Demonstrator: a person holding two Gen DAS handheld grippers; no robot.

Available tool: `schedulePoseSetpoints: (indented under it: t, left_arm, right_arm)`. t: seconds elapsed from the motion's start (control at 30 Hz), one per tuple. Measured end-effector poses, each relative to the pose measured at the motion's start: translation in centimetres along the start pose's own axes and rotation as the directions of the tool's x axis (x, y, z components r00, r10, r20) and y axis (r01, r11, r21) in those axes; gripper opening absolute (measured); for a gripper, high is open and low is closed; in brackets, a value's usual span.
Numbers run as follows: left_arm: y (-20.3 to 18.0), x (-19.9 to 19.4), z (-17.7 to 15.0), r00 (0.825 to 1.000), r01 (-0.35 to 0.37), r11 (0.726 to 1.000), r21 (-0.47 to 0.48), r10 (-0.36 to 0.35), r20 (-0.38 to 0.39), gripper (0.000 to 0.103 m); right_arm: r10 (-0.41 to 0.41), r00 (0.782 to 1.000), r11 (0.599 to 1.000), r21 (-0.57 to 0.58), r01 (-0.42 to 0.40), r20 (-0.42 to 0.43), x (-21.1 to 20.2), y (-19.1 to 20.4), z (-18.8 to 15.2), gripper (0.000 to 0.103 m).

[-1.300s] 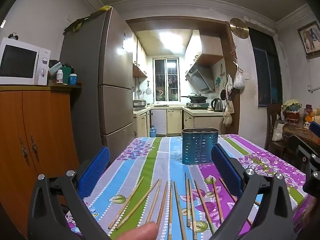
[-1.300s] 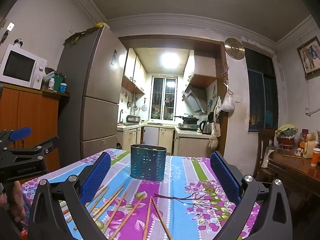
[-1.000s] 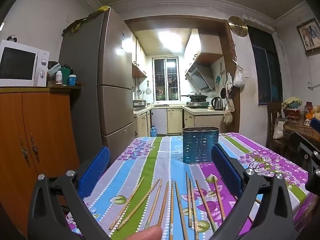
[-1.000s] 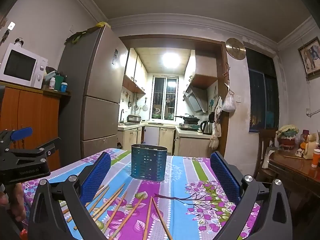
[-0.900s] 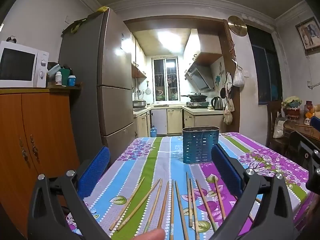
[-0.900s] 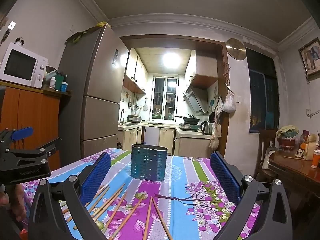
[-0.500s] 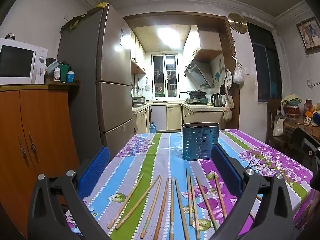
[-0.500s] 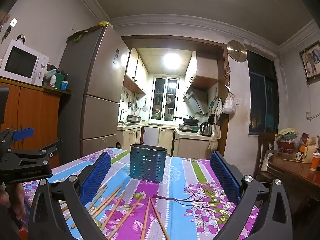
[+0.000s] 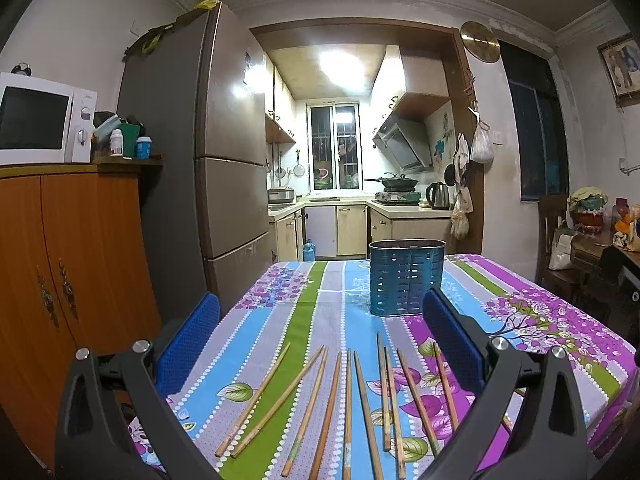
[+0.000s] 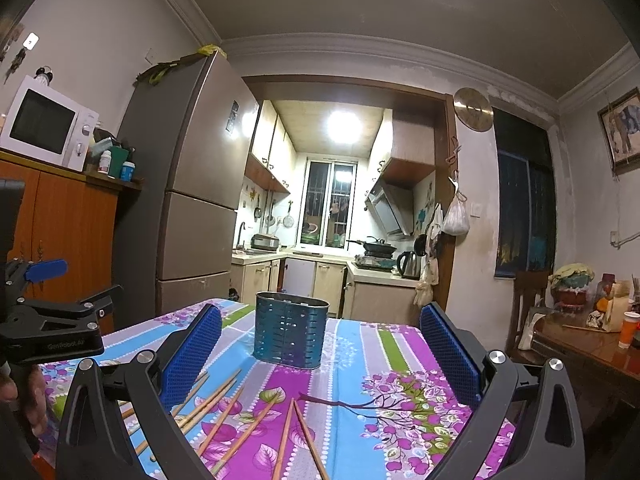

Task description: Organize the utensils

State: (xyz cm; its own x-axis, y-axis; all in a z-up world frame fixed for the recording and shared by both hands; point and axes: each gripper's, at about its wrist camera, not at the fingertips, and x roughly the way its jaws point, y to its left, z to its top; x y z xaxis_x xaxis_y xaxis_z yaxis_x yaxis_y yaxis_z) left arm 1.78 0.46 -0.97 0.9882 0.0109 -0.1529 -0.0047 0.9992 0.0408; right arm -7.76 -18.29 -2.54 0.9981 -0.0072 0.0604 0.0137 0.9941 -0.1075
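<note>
The blue utensil holder [image 9: 406, 278] stands upright at 12 o'clock on the worktop [image 9: 520, 300]; its inside is hidden. About 10 chopsticks [image 9: 348, 400] lie loose at 6 o'clock, near the front edge. Left tongs [image 9: 320, 340] and right tongs [image 10: 320, 350] both gape apart, holding nothing.

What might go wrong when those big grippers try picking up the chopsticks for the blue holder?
The chopsticks lie flat and close together on the tablecloth, so the open left gripper may grab several or snag cloth. Some lie near the table's front edge and could roll off. The blue holder looks light; the open right gripper could tip it.
</note>
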Motion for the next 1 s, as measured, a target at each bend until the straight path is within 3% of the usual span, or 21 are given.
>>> schedulePoseSetpoints:
  t: [0.53,0.73,0.9,1.0]
  left_arm:
    - [-0.1,0.6,-0.3,1.0,0.003,1.0,-0.013,-0.003,0.019,0.098]
    - [0.4,1.3,-0.3,1.0,-0.015,1.0,0.005,0.015,-0.022,0.098]
    - [6.0,1.2,-0.4,0.991,-0.132,0.991,0.014,0.132,-0.021,0.098]
    - [10.3,0.8,-1.9,0.975,-0.214,0.976,0.043,0.217,-0.054,0.098]
  right_arm:
    - [0.048,0.998,0.999,-0.01,-0.048,-0.03,1.1,0.1,-0.5,0.1]
    - [0.054,0.997,0.998,-0.024,-0.056,-0.057,1.8,0.1,-0.9,0.1]
    - [0.058,0.996,0.997,-0.038,-0.061,-0.062,2.0,-0.8,-1.2,0.1]
    - [0.066,0.996,0.996,-0.047,-0.069,-0.06,2.0,-1.2,-1.6,0.1]
